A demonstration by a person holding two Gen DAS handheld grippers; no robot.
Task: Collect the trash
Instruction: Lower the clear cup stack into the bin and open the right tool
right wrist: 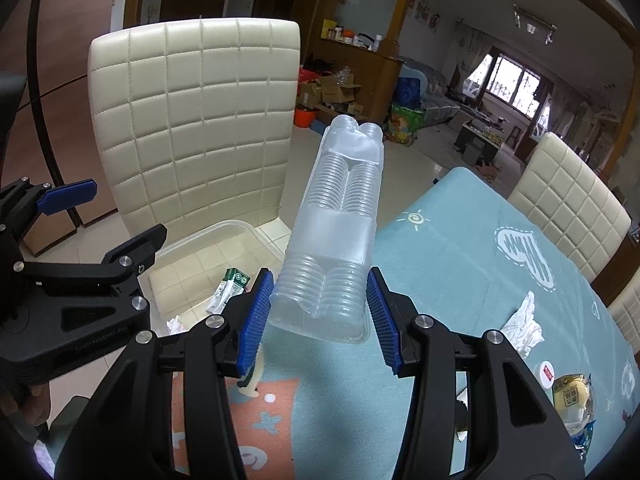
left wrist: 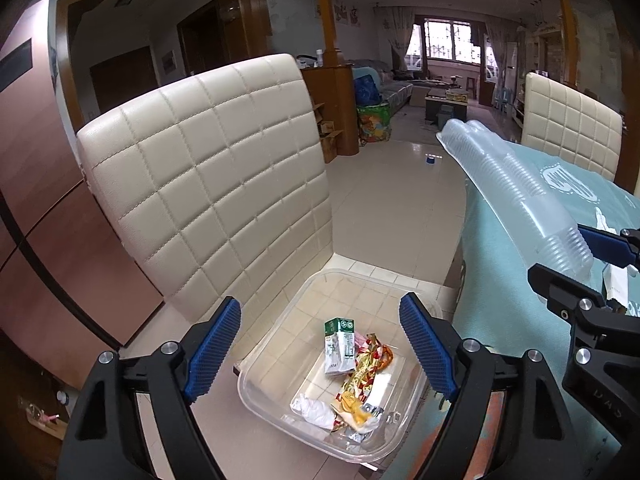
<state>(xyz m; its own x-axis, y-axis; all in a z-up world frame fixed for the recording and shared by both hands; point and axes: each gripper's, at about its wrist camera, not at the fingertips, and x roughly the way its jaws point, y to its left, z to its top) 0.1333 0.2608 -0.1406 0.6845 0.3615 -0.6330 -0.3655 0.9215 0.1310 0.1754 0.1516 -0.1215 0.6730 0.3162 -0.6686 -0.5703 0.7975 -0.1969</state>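
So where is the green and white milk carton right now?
The milk carton lies inside the clear plastic bin on the cream chair, beside crumpled wrappers, between the open left gripper fingers.

Trash (left wrist: 352,376) in bin (left wrist: 416,412) (on chair (left wrist: 208,168))

Both wrist views angled down, close; share bin (left wrist: 280,360), chair (right wrist: 192,120).

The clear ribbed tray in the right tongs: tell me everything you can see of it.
The tray is a long, clear, thin plastic insert, looking like packaging: two side-by-side ribbed channels broken by a smooth flat band, with two rounded lobes at the far end. It looks empty. The right tongs grip its near end between blue pads, so it juts forward and upward over the edge of the table, toward the chair. Nothing else touches it.
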